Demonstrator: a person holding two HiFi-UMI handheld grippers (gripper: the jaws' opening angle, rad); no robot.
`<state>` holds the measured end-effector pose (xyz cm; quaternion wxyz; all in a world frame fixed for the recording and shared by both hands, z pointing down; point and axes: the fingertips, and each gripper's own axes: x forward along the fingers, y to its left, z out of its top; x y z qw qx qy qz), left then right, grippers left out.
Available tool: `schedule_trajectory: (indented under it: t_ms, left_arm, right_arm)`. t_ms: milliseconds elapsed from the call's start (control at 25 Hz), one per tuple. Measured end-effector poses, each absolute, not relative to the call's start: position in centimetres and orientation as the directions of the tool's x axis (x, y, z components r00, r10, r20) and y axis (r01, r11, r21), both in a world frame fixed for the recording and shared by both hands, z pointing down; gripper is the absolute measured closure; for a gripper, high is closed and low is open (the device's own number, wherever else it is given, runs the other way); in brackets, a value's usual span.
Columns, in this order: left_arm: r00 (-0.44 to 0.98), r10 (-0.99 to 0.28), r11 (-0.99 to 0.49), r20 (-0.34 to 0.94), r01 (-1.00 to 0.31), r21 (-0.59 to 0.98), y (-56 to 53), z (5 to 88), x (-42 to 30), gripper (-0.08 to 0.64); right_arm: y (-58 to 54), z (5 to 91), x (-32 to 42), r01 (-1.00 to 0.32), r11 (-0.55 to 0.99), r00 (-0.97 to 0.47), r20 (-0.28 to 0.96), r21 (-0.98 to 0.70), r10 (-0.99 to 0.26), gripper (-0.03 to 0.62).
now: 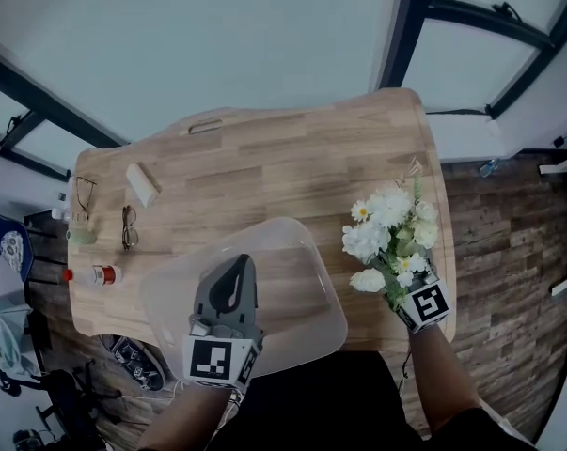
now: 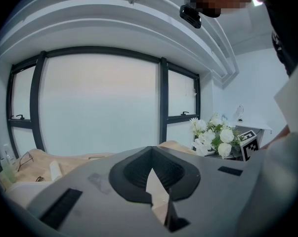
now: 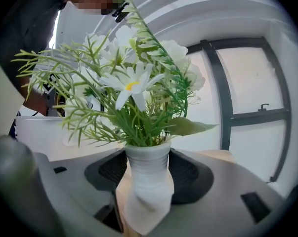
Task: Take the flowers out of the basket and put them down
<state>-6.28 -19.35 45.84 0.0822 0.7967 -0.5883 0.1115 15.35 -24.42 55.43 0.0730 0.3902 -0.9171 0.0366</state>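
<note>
White flowers (image 1: pixel 391 228) w/ green leaves (stems wrapped white) out of, right of translucent basket (image 1: pixel 292 289).

Bright, soft daylight from the frosted windows (image 2: pixel 99 107); panes blown out white. Only faint shadows on the table (image 1: pixel 264 167). Heavy fisheye bend, black corners in both gripper views. Petals of the flowers (image 3: pixel 134 88) sharp, closest foreground soft.

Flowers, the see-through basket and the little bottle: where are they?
flowers (image 1: pixel 388 209): head view, on the white blooms.
clear basket (image 1: pixel 307 280): head view, on its bare right side.
small bottle (image 1: pixel 97 274): head view, on its middle.
</note>
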Motion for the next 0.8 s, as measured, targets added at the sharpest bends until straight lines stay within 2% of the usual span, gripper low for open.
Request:
schedule_trajectory:
  t_ms: [320,600,800]
  left_arm:
    - [0.233,-0.941,-0.24,0.246,-0.971,-0.001,-17.1,44.7,-8.8,0.556]
    - [0.236,-0.945,-0.246,0.226,-0.969,-0.017,-15.8,43.0,-9.1,0.555]
    - [0.243,-0.952,-0.253,0.186,-0.967,-0.032,-15.3,40.7,-8.9,0.557]
  right_arm:
    - [-23.7,57.7,16.0,-0.74,0.67,-0.654,0.289,-0.053,-0.699,0.313]
    - [-23.1,57.5,17.0,-0.781,0.622,-0.608,0.298,-0.06,-0.736,0.275]
    - [-22.0,56.2,17.5,-0.784,0.617,-0.606,0.284,-0.06,-0.743,0.27]
